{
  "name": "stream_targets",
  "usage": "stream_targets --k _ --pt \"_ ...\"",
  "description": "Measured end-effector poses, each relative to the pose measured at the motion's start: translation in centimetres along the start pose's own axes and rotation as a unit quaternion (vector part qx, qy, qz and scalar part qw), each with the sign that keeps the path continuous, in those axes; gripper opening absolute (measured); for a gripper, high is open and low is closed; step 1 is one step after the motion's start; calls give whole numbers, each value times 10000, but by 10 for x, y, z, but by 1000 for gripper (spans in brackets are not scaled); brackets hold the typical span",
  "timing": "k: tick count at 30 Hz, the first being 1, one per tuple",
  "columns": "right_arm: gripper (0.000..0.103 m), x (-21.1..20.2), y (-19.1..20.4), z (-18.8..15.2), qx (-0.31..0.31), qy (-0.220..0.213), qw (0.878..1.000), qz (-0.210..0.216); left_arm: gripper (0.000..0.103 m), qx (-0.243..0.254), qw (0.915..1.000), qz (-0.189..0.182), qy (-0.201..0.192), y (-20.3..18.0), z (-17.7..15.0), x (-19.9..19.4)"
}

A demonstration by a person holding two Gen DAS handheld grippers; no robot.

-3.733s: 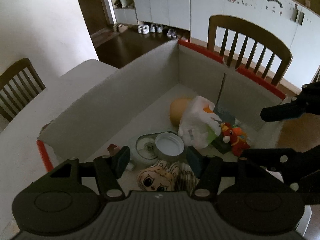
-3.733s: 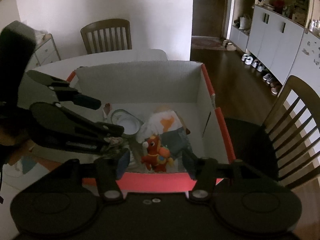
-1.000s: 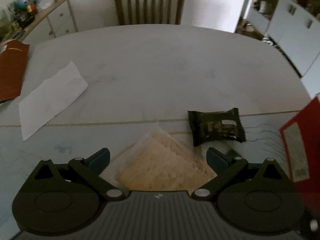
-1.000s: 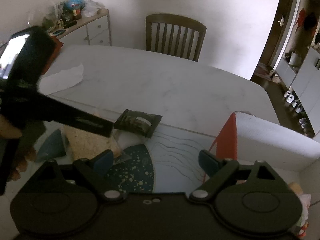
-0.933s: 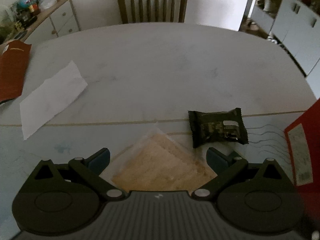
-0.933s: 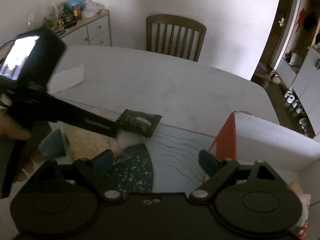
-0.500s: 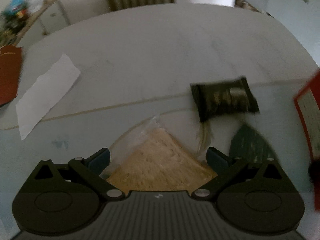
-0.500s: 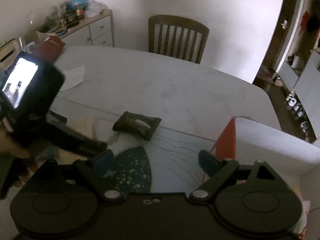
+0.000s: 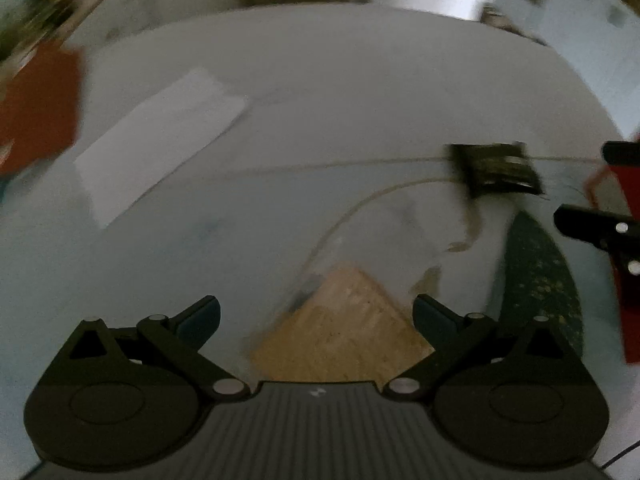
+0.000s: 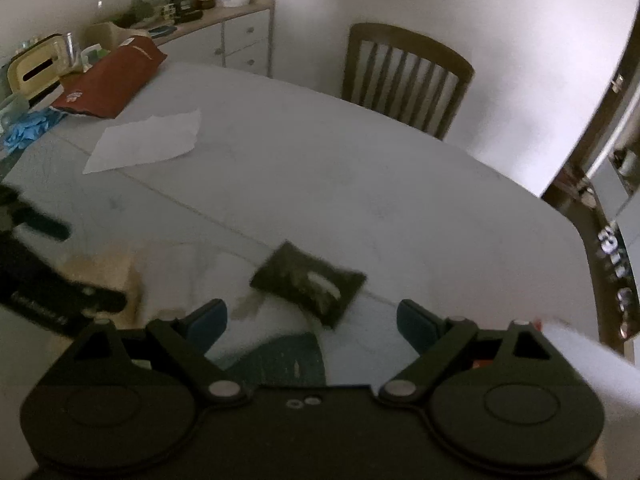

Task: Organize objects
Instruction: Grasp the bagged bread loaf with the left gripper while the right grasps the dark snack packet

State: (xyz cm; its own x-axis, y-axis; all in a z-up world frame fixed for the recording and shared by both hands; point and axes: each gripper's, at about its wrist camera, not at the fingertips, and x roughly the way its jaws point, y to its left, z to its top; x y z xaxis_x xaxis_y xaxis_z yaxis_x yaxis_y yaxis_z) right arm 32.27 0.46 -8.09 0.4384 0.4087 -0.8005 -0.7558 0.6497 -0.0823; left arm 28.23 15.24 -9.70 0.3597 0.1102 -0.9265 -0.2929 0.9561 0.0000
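A tan bread slice in a clear bag (image 9: 344, 328) lies on the table between the fingers of my open left gripper (image 9: 316, 316). A dark snack packet (image 9: 496, 168) lies farther right; in the right wrist view the packet (image 10: 308, 284) sits just ahead of my open, empty right gripper (image 10: 312, 316). The left gripper shows at the left edge of that view, over the bread (image 10: 108, 276). The red and white box (image 10: 580, 344) is at the right edge.
A white paper sheet (image 10: 148, 140) and a red-brown pouch (image 10: 112, 76) lie at the table's far left. A wooden chair (image 10: 404, 76) stands behind the table. A cluttered sideboard (image 10: 208, 12) is at the back left. A dark speckled mat pattern (image 9: 536, 280) is right of the bread.
Both grippers left the box and now face the table. The left view has swung left over the bread. The right gripper has moved toward the dark packet.
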Motion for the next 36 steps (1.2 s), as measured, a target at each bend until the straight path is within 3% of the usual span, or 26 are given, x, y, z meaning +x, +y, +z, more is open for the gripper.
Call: stream_targets --k 3,11,15,23,32,36 --pt "92 14 3 9 -241 50 9997 35 103 -539 9983 -71 223 4 -8 1" --pt "92 52 5 24 -657 278 9973 189 103 -980 9943 207 361 0 -10 14" --pt "92 68 4 28 -784 396 9958 257 103 -1275 9905 62 515 5 -18 21" --pt "91 87 1 28 -782 590 9945 375 103 -995 9943 23 370 4 -21 20" --pt "74 83 5 18 -697 887 9921 548 103 -152 9994 -300 -23 7 -30 18" --pt "56 74 10 13 -639 896 9924 553 102 -100 9994 -317 -90 8 -33 18"
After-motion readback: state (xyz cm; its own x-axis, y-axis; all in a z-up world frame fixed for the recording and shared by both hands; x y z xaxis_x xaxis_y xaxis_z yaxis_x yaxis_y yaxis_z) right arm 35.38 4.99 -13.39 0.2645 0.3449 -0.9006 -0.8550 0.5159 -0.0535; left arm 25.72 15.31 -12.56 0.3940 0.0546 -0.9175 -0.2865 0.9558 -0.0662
